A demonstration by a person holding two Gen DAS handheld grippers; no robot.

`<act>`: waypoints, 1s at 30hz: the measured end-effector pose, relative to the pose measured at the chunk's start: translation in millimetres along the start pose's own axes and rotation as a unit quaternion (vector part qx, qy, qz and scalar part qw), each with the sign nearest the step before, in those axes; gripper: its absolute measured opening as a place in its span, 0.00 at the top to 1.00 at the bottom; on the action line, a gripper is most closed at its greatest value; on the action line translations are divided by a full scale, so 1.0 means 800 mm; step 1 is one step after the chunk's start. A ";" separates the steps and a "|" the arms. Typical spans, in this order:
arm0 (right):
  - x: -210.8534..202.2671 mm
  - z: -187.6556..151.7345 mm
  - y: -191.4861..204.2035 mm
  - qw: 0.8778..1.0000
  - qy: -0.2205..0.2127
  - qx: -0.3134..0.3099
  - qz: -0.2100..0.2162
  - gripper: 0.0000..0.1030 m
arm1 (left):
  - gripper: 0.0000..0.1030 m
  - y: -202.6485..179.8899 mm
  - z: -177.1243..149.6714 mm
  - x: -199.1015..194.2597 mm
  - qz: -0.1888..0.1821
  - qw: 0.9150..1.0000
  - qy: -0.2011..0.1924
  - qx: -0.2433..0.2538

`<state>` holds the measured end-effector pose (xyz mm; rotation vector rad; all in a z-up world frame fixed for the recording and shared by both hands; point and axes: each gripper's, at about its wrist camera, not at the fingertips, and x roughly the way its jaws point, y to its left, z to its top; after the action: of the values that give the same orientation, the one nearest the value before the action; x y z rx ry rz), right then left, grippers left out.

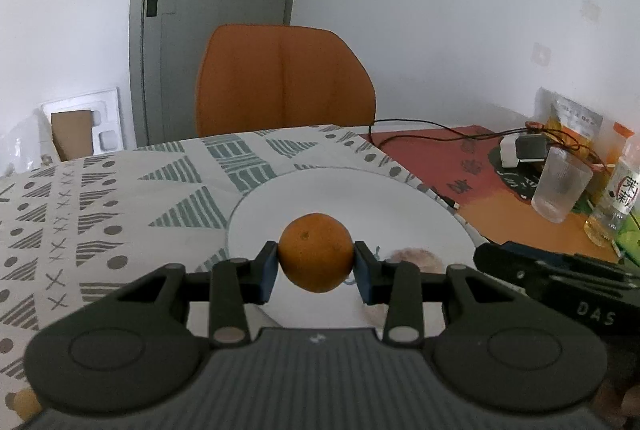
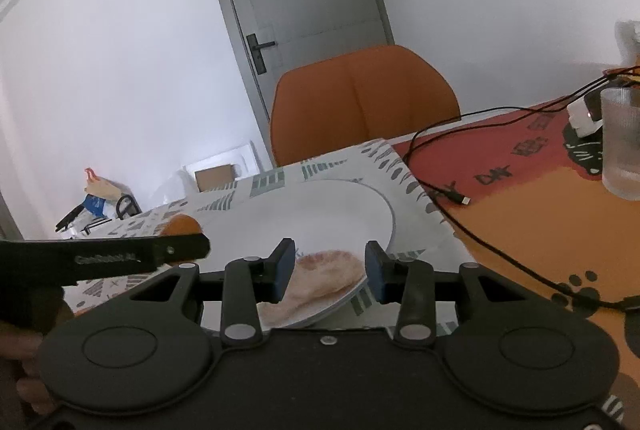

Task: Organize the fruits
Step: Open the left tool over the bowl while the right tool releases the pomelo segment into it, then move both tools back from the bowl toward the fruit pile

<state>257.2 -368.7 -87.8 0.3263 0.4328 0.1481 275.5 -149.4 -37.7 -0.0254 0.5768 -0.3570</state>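
My left gripper [image 1: 316,260] is shut on an orange [image 1: 316,250] and holds it over the near part of a white plate [image 1: 340,190]. The same orange [image 2: 182,224] peeks out behind the left gripper's black body [image 2: 120,254] in the right wrist view. A pale peach [image 2: 328,272] lies on the near rim of the plate [image 2: 340,206], between the blue pads of my right gripper [image 2: 330,264]. The pads stand close beside the peach without visibly pressing on it. In the left wrist view the peach [image 1: 412,258] shows partly behind a finger, with the right gripper's body [image 1: 560,282] to its right.
The plate rests on a patterned cloth [image 1: 100,214]. To the right lie a red-orange mat [image 2: 520,214], a black cable [image 2: 452,194], a ribbed glass [image 1: 560,190], a bottle [image 1: 618,190] and a charger [image 1: 520,150]. An orange chair [image 1: 284,82] stands behind the table. Another small fruit [image 1: 24,404] sits at the lower left.
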 end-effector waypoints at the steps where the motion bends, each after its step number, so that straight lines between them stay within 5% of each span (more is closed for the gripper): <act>1: -0.001 0.000 0.000 1.000 -0.002 0.001 -0.003 0.60 | 0.62 0.000 0.000 0.000 0.001 1.000 0.002 -0.002; 6: -0.005 -0.003 0.006 1.000 -0.005 0.003 -0.016 0.42 | 0.58 0.009 0.002 -0.014 0.014 1.000 -0.006 -0.017; 13: -0.019 -0.006 0.022 1.000 -0.031 0.003 -0.004 0.02 | 0.34 0.036 -0.002 -0.046 0.046 0.998 -0.012 -0.051; 20: -0.032 -0.010 0.028 0.998 -0.043 0.026 0.024 0.00 | 0.10 0.060 -0.004 -0.094 0.067 0.994 -0.038 -0.079; 30: -0.062 -0.012 0.041 0.997 -0.064 0.016 0.036 0.00 | 0.07 0.078 -0.011 -0.157 0.131 0.983 -0.062 -0.110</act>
<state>206.4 -346.0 -65.7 0.3802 0.2968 0.1907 192.7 -47.7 13.7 -0.1820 0.4871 -0.0345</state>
